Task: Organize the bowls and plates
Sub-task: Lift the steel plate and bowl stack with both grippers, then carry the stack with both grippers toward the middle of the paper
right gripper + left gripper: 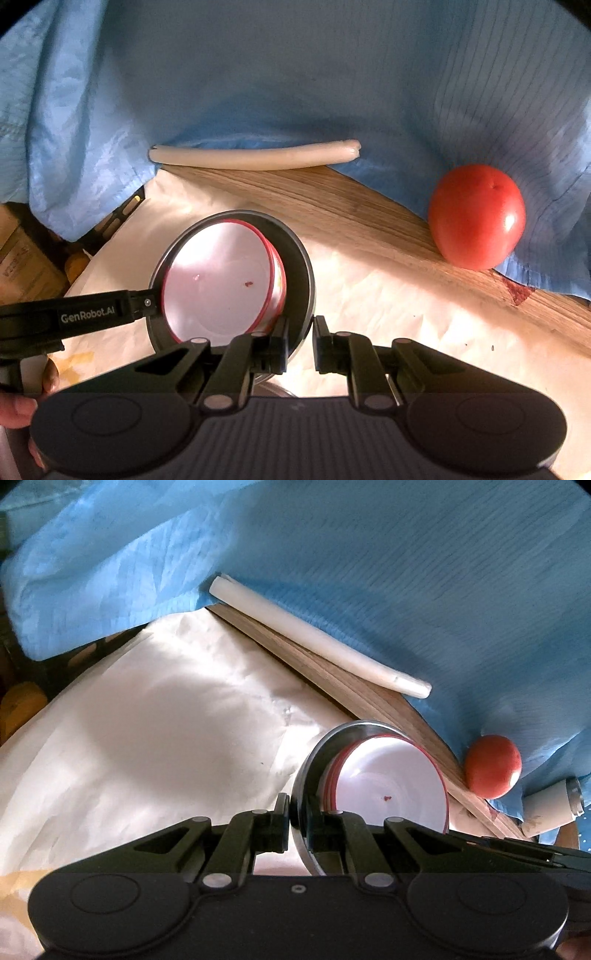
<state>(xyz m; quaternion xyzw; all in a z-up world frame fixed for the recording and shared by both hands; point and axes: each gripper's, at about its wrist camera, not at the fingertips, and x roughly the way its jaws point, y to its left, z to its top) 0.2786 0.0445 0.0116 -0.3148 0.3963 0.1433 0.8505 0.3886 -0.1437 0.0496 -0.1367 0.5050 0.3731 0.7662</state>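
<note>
Steel bowl (pixel 236 280) w/ white bowl (pixel 218 284) inside: L gripper (pixel 299 812) & R gripper (pixel 299 332) both clamped on opposite rims, bowl tipped.

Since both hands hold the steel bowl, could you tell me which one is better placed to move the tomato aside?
Probably the right: the tomato lies beyond the right fingers, whereas the steel bowl stands between it and the left fingers.
</note>
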